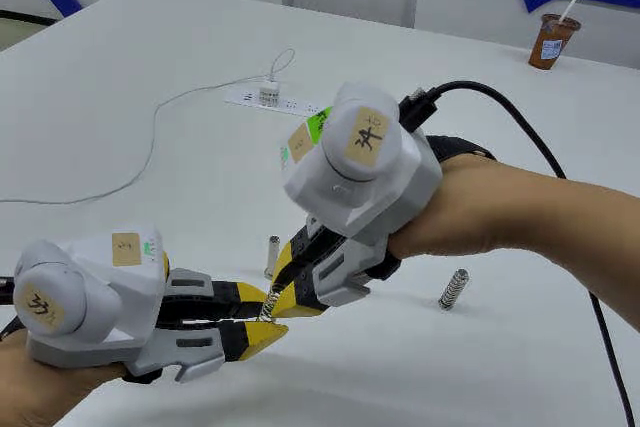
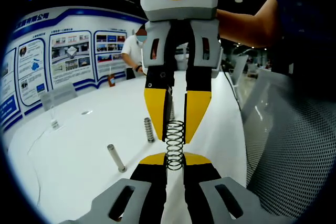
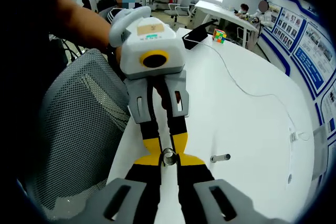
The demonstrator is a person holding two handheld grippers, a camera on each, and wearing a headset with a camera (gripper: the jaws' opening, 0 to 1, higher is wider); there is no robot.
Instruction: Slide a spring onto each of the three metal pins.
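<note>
L gripper (image 1: 258, 319): low, near edge of table (image 1: 150, 47), person's hand behind it. Jaws narrow, clamped on one end of held spring (image 2: 175, 142).
R gripper (image 1: 284, 285): comes in from the other side, angled down, tip-to-tip w/ L gripper. Jaws narrow; fingers (image 2: 157, 109) sit either side of held spring's far end, touching it.
Held spring: bridges the two sets of yellow tips, off the table top. In R gripper view seen end-on as a small ring btwn the tips. Can't tell if a pin runs inside it.
Pin (image 1: 272, 255): bare metal, upright on table just beyond the meeting tips, no spring on it.
Loose spring (image 1: 453, 289): on table to R of R gripper, below the forearm, tilted, well apart from pin.
Power strip (image 1: 270, 99): mid-table, white, thin cable trailing off L.
Cup (image 1: 552, 40): brown drink w/ straw, far R edge.
Cube (image 3: 219, 36): coloured puzzle cube, far end of table in R gripper view.
Mesh chair (image 3: 79, 129): grey, beside table edge.
</note>
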